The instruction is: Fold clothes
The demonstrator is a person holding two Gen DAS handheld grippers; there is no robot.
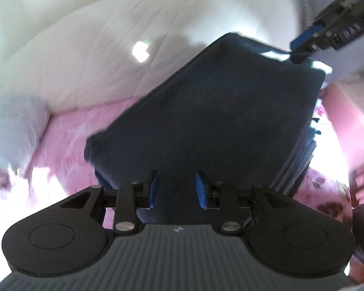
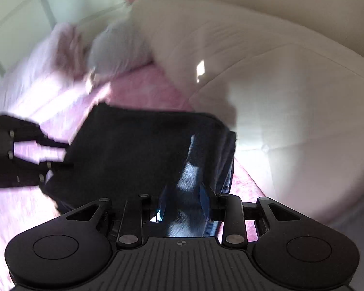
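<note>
Folded dark navy fabric garment lies on pink fluffy blanket; left tongs and right tongs each pinch its cloth.

Harsh sunlight blows out patches of the pink bedspread — motion blur smears both views, fisheye edges bending.

Sunlit pink bedspread beside a white duvet and grey pillow.
</note>
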